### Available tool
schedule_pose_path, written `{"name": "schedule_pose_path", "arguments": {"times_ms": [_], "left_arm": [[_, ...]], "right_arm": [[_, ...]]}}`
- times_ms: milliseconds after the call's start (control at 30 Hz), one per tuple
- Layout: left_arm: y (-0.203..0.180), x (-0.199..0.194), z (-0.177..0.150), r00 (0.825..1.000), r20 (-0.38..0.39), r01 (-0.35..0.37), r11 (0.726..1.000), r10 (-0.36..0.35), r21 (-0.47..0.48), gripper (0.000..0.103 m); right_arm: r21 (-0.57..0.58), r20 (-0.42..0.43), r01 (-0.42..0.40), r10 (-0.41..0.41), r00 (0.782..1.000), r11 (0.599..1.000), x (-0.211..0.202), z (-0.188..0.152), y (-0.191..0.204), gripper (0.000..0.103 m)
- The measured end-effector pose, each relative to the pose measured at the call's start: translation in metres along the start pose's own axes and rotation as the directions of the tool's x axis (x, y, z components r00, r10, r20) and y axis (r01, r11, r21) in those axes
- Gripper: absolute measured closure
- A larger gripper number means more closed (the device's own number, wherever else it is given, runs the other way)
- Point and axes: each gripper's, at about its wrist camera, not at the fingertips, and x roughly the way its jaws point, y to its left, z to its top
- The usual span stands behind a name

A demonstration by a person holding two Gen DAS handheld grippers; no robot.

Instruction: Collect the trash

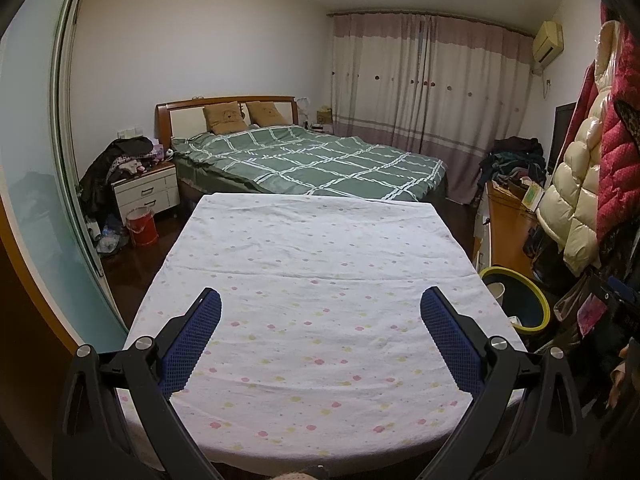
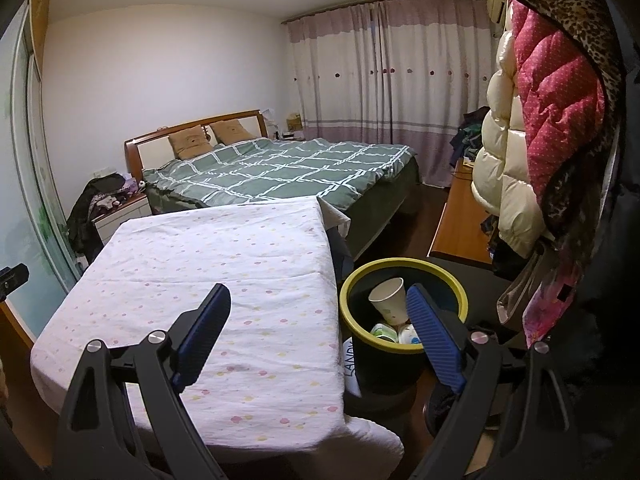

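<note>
Jaws: left gripper (image 1: 320,304) & right gripper (image 2: 318,294) both spread wide, nothing between the pads.
Trash: paper cup (image 2: 389,294) & other cups already lay in the yellow-rimmed bin (image 2: 402,350), right of the table (image 2: 208,264) w/ dotted cloth.
Table: no litter visible on top.
Step tip: prob. scan for leftovers before moving; keep jaws wide.
Views: right cam showed bin contents; left cam showed only the bin's edge, plus a red bucket (image 1: 141,226) far left.

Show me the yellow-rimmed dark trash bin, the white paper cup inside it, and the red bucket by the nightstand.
Yellow-rimmed dark trash bin (image 2: 362,334): right wrist view, front rim.
White paper cup (image 2: 388,299): right wrist view, side wall.
Red bucket (image 1: 141,227): left wrist view, front side.
</note>
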Motion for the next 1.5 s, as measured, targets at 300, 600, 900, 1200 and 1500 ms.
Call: {"name": "schedule_pose_path", "arguments": {"times_ms": [300,600,900,1200,1500], "left_arm": [[0.0053,0.0021,0.0003,1.0,-0.008,-0.002,1.0,0.002,-0.008,0.005],[0.0042,0.0081,-0.0041,1.0,-0.023,0.006,1.0,-0.006,-0.007,0.005],[0.0034,0.0052,-0.0054,1.0,-0.013,-0.003,1.0,0.002,-0.009,0.005],[0.0006,0.0021,-0.0046,1.0,-0.004,-0.001,1.0,0.001,-0.008,0.005],[-0.002,-0.0011,-0.0054,1.0,0.002,-0.007,1.0,0.007,0.002,0.005]], "right_arm": [[-0.004,-0.002,0.0,0.0,1.0,1.0,0.0008,-0.0007,0.0023,0.018],[-0.008,-0.007,-0.006,0.006,1.0,1.0,0.0026,-0.003,0.0041,0.018],[-0.01,-0.008,-0.018,0.017,1.0,1.0,0.0044,-0.0048,0.0053,0.017],[-0.002,0.0,-0.024,0.024,1.0,1.0,0.0018,-0.005,0.0039,0.015],[0.008,-0.001,-0.031,0.031,1.0,1.0,0.0011,-0.0046,0.0015,0.015]]}}
